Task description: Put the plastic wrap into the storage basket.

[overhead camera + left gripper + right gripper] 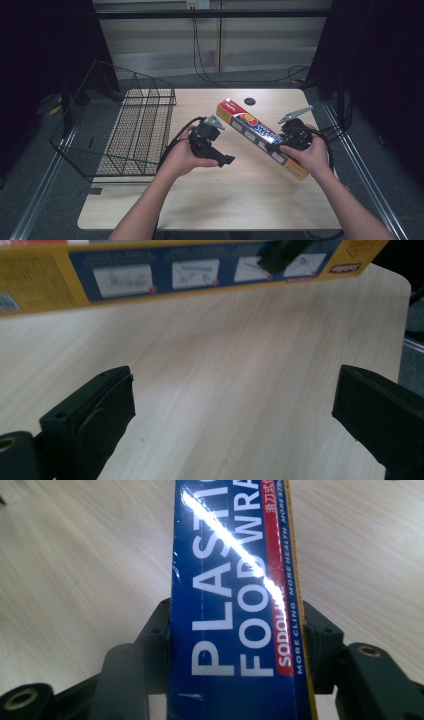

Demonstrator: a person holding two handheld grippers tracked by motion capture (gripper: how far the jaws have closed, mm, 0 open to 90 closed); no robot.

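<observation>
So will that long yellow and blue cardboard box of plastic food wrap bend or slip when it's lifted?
The long yellow and blue cardboard box probably stays stiff: it looks straight, held near one end by the right gripper. Its glossy face might slip. Flat sides shouldn't roll.

Wire basket (135,125) on table's (220,200) left edge; black grommet (250,101) at back.

Food wrap box (235,605): printed cardboard under a glossy film that is catching a bright streak of glare across its blue face. Table (220,200): pale wood-grain laminate, smooth and showing a soft satin sheen; wire basket (125,130): thin dark metal mesh, matt. Right gripper (235,645) and left gripper (232,405): black matt plastic jaws, the left pair showing faintly grainy pad faces.
</observation>
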